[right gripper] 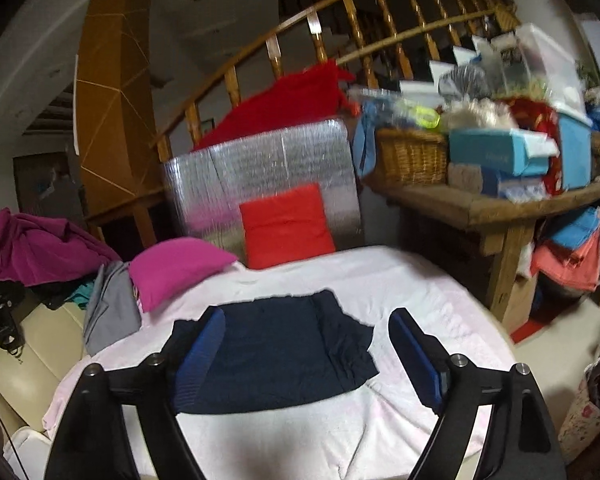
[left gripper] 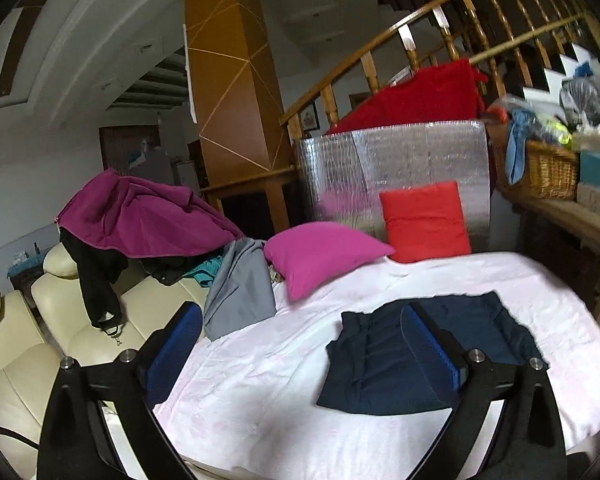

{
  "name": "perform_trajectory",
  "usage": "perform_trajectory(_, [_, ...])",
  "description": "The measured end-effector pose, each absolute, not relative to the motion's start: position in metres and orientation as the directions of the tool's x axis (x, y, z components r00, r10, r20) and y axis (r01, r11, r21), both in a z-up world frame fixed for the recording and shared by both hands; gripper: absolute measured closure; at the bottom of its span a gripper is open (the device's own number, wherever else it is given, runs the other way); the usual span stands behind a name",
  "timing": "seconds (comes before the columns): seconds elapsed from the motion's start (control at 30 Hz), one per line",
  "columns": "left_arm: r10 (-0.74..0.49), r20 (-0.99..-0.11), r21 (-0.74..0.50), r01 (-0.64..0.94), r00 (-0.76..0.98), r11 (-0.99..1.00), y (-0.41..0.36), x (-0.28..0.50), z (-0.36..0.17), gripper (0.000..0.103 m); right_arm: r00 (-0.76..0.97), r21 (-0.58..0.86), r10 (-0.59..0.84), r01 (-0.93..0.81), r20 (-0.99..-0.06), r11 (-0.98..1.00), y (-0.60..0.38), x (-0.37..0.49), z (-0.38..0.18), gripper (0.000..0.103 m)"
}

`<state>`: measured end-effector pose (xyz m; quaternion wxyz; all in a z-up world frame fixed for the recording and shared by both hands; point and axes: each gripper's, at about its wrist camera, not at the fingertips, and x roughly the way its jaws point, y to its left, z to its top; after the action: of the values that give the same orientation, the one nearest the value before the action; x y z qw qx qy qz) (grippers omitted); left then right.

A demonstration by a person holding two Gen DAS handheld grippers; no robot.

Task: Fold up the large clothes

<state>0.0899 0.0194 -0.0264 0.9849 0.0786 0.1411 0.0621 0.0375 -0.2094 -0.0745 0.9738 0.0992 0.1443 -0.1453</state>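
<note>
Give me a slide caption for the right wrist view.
Open right gripper above a folded navy garment on a pale pink sheet.

Navy garment (right gripper: 276, 356) apparently folded, flat.

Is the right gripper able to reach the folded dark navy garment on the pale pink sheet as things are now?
Probably yes. The right gripper is open and points at the folded dark navy garment, which lies flat on the pale pink sheet with nothing on top or between them.
</note>
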Motion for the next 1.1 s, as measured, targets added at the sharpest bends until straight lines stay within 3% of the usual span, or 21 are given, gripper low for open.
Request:
perform_trajectory(0.13, [0.142, -0.242, 0.140, -0.110, 0.960, 0.984, 0.024, 0.065, -0.008, 0.003, 0.920, 0.113, -0.272, 0.314, -0.284, 0.943, -0.187, 0.013, -0.056, 0.007])
perform_trajectory(0.67, [0.133, -0.145, 0.139, -0.113, 0.980, 0.984, 0.021, 0.002, 0.026, 0.002, 0.943, 0.067, -0.272, 0.289, -0.194, 0.955, -0.140, -0.036, -0.026, 0.006])
perform_trajectory(1.1, [0.142, -0.123, 0.139, -0.124, 0.982, 0.982, 0.024, -0.005, 0.030, 0.001, 0.942, 0.052, -0.270, 0.285, -0.201, 0.957, -0.138, -0.041, -0.025, 0.006])
